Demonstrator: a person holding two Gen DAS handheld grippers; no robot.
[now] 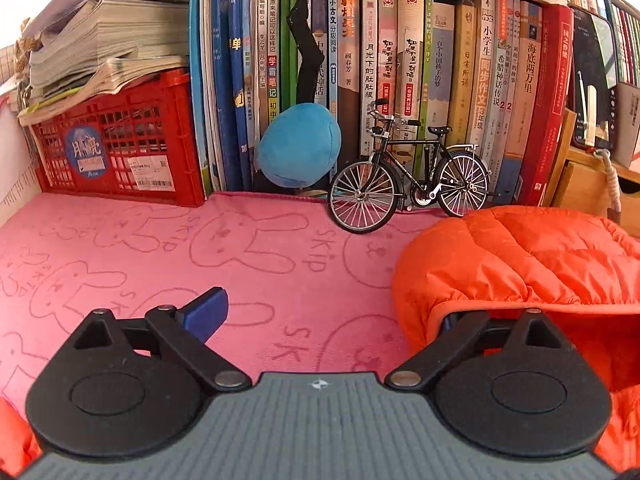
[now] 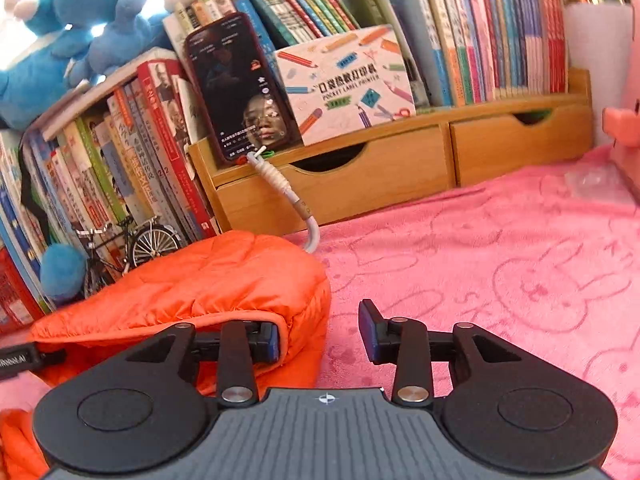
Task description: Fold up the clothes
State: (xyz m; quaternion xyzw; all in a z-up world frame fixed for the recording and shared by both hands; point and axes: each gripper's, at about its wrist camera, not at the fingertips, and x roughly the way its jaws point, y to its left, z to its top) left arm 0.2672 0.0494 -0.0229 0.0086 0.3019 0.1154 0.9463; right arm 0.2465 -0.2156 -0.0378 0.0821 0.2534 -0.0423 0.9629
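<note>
An orange quilted jacket (image 1: 520,260) lies bunched on the pink rabbit-print towel (image 1: 200,248), at the right of the left wrist view. My left gripper (image 1: 328,314) stands wide open; its left pad (image 1: 208,312) is over bare towel and its right finger is hidden under the jacket's hem. In the right wrist view the jacket (image 2: 200,280) lies at the left. My right gripper (image 2: 320,336) is open, its left finger tucked under the hem and its right finger (image 2: 370,332) free above the towel (image 2: 500,280). Neither pair of pads presses the cloth.
Along the back stand books, a red crate (image 1: 120,148), a blue plush ball (image 1: 298,144) and a model bicycle (image 1: 408,184). A wooden drawer stand (image 2: 360,176) bears a phone (image 2: 240,88) whose cable (image 2: 296,208) runs down to the towel near the jacket.
</note>
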